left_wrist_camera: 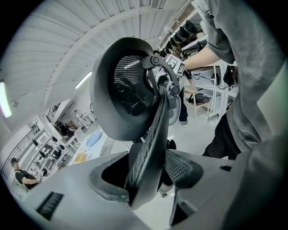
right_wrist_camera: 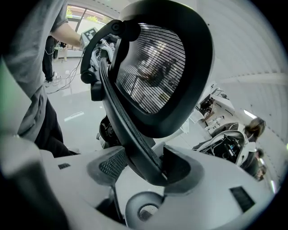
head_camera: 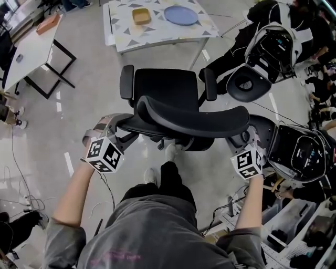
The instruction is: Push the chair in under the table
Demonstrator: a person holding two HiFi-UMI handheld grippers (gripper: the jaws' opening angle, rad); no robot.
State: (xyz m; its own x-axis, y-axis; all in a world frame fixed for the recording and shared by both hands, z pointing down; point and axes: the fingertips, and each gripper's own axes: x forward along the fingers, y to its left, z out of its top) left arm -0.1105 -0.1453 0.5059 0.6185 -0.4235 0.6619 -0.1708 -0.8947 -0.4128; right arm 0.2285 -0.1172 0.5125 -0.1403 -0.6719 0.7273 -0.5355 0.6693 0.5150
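A black office chair [head_camera: 165, 86] stands in the middle of the head view, its seat facing a table [head_camera: 157, 38] with a patterned cloth at the top. The curved backrest [head_camera: 194, 118] is nearest me. My left gripper [head_camera: 125, 126] is shut on the backrest's left end, and my right gripper [head_camera: 244, 135] is shut on its right end. In the left gripper view [left_wrist_camera: 150, 175] the mesh edge [left_wrist_camera: 148, 148] runs between the pads, with the headrest [left_wrist_camera: 121, 90] above. The right gripper view [right_wrist_camera: 144, 168] shows the same rim [right_wrist_camera: 130, 134] pinched between its pads.
A yellow bowl [head_camera: 141, 16] and a blue plate [head_camera: 180, 14] lie on the table. A white desk [head_camera: 29, 50] stands at the left. Black-and-white machine shells [head_camera: 273, 39] [head_camera: 296, 152] crowd the right side. Cables [head_camera: 21, 199] trail on the floor at lower left.
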